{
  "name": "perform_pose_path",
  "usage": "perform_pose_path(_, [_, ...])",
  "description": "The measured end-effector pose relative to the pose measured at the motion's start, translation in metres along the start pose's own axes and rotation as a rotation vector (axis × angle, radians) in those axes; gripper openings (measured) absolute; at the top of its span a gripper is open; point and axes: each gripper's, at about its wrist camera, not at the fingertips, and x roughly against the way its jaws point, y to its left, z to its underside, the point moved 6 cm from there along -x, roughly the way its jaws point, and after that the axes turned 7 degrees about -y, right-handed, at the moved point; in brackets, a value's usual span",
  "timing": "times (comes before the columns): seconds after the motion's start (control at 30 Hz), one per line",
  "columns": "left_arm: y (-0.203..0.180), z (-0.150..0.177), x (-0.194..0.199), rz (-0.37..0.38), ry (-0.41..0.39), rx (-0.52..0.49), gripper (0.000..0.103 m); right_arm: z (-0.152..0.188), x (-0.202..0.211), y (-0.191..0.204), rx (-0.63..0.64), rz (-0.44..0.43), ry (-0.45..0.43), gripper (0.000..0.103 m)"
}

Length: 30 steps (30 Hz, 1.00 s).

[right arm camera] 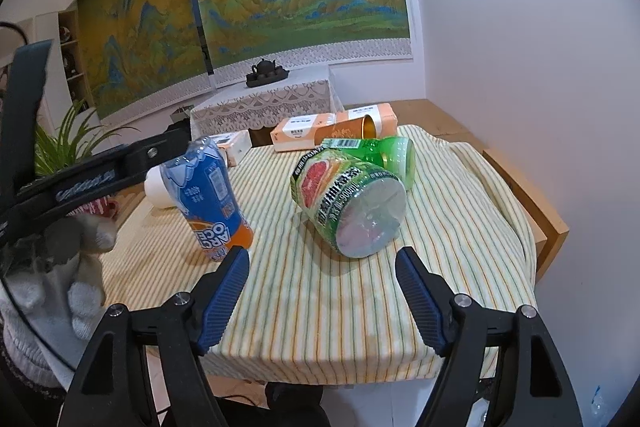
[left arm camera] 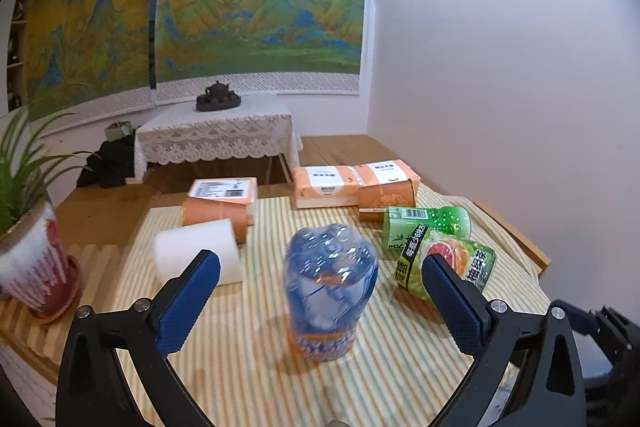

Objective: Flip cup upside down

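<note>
Standing inverted, blue cup, both claws clear

1. The left wrist view looks forward over the striped cloth, close to the blue cup.
2. The right wrist view sits farther right, sharing that cup and cloth.

1. Blue cup: clear glossy plastic, printed blue and orange film label.
2. Grapefruit cup: glossy clear plastic, shiny green wrap.
3. Striped cloth: matt woven fabric over the wooden surface, smooth pale grain.
4. Left tool: matt black plastic frame, blue ribbed pads, bright metal screws.
5. Tissue packs: glossy film wrap.
6. Plant pot: glazed ceramic.
</note>
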Motion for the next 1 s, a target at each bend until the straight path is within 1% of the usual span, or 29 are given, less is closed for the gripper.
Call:
perform_pose_path(0.07, [0.006, 0.002, 0.013, -0.009, -0.009, 0.013, 0.102, -0.002, 0.003, 0.005, 0.01, 0.004, -0.016, 0.074])
perform_pose_path(0.17, [0.017, 0.007, 0.037, -0.045, -0.025, 0.03, 0.102, -0.004, 0.009, 0.012, 0.02, 0.011, -0.047, 0.08])
perform_pose_path(0.23, [0.021, 0.012, 0.048, -0.059, -0.03, 0.037, 0.102, -0.005, 0.013, 0.017, 0.026, 0.02, -0.07, 0.08])
perform_pose_path(0.33, [0.028, 0.02, 0.066, -0.096, -0.042, 0.028, 0.102, -0.008, 0.018, 0.021, 0.031, 0.042, -0.103, 0.083])
perform_pose_path(0.4, [0.033, 0.026, 0.078, -0.12, -0.054, 0.034, 0.102, -0.01, 0.023, 0.025, 0.043, 0.063, -0.135, 0.087])
perform_pose_path(0.57, [0.042, 0.037, 0.107, -0.175, -0.087, 0.039, 0.102, -0.014, 0.036, 0.036, 0.077, 0.099, -0.197, 0.09])
perform_pose_path(0.77, [0.051, 0.044, 0.129, -0.208, -0.106, 0.072, 0.102, -0.016, 0.047, 0.042, 0.075, 0.111, -0.228, 0.093])
perform_pose_path(0.9, [0.054, 0.043, 0.139, -0.225, -0.116, 0.06, 0.102, -0.016, 0.055, 0.044, 0.068, 0.137, -0.26, 0.097])
perform_pose_path(1.0, [0.053, 0.042, 0.141, -0.227, -0.121, 0.059, 0.102, -0.016, 0.061, 0.044, 0.064, 0.144, -0.277, 0.097])
